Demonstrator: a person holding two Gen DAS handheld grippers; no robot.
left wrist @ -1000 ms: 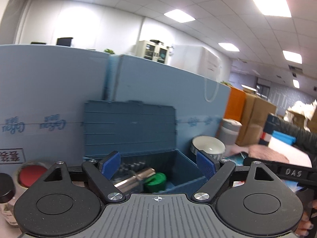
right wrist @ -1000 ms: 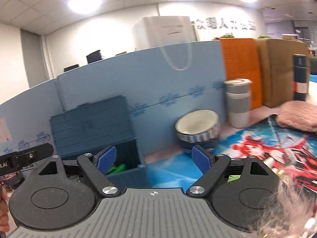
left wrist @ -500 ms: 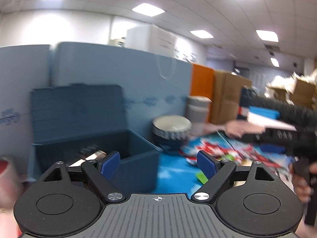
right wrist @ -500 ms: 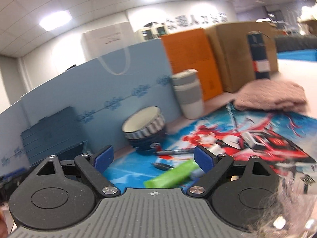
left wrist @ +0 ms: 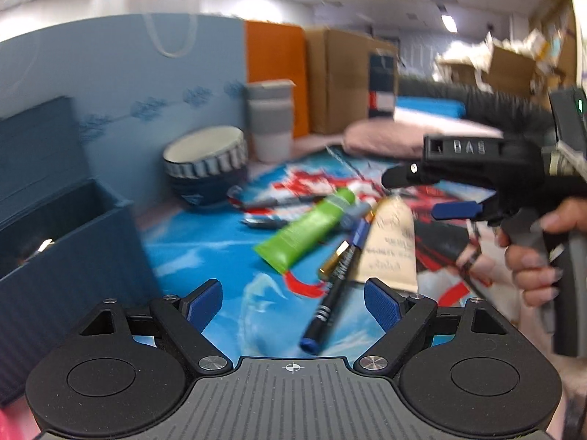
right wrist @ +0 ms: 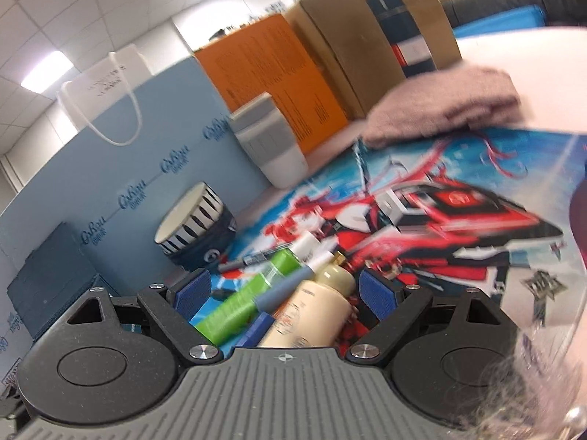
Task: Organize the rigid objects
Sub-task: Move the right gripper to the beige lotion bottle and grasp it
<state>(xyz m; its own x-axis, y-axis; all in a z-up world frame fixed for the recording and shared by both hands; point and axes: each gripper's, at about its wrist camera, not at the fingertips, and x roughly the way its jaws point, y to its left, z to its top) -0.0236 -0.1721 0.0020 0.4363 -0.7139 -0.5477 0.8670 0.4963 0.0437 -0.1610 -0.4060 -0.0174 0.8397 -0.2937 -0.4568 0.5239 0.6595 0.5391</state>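
A pile of small items lies on the printed mat (left wrist: 227, 242): a green tube (left wrist: 312, 227), a cream tube (left wrist: 390, 249), a black pen with blue cap (left wrist: 332, 304) and darker pens behind. My left gripper (left wrist: 293, 302) is open and empty, just short of the pen. My right gripper (right wrist: 284, 293) is open, its jaws either side of the green tube (right wrist: 249, 300) and cream tube (right wrist: 312, 315), touching neither. In the left wrist view the right gripper (left wrist: 455, 198) hovers over the pile. The open blue box (left wrist: 58, 242) stands at left.
A striped bowl (left wrist: 205, 168) and a grey-banded cup (left wrist: 269, 117) stand against the blue panel. A pink folded cloth (right wrist: 440, 106), a dark tumbler (right wrist: 403, 29), an orange box and cardboard boxes lie at the back right.
Both grippers swung right, away from the blue box, and lowered toward the pile of tubes and pens. The right gripper now straddles the tubes. Both stayed open.
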